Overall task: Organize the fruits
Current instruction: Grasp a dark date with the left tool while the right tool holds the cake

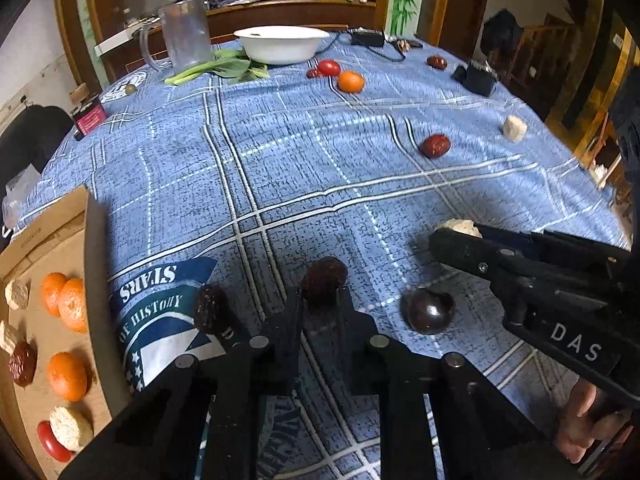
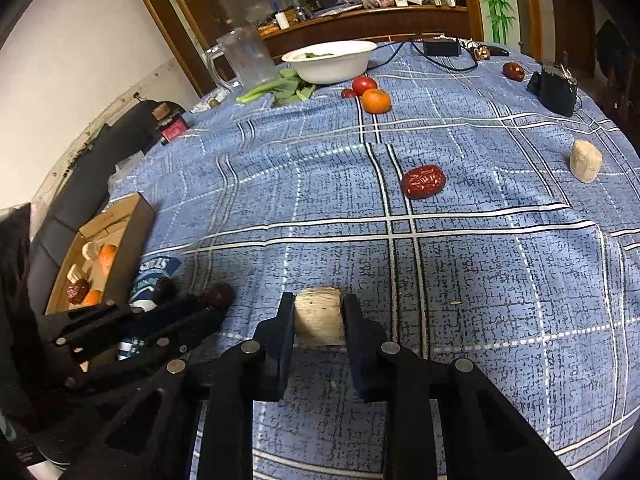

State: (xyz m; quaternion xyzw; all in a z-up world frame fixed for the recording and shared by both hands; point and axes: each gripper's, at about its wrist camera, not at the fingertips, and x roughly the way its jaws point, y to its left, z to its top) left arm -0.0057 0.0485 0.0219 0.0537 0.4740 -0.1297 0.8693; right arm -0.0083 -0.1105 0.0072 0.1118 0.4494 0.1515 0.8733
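On the counter's near edge, a dark date [image 1: 323,280] sits pinched between the left gripper's [image 1: 320,300] fingers [image 1: 290,312], both pads tight on its sides. A pale cake [image 2: 319,315] is wedged between the right gripper's [image 2: 318,316] fingers [image 2: 280,328] the same way, clamped shut on it, its base on the blue cloth [image 2: 480,280].

Counts, left wrist view: two more dark fruits loose by the left gripper, a second date [image 1: 211,309] just left of it and a glossy plum [image 1: 428,310] to its right. Box [image 1: 94,280] at the near left corner holds three oranges [image 1: 66,375], three cakes [image 1: 71,428], one red date [image 1: 23,363], one tomato [image 1: 50,442]. Mid-counter: one red date [image 1: 435,145], one cake [image 1: 514,128] toward the right edge. Far side: one tomato [image 1: 329,67], one orange [image 1: 351,81], another red date [image 1: 437,62], one white bowl [image 1: 280,42], one jug [image 1: 184,36], some greens [image 1: 224,68].

Both grippers tilt steeply down at the cloth, side by side. The right one reaches in from the right, with a hand [image 1: 588,420] under its body.
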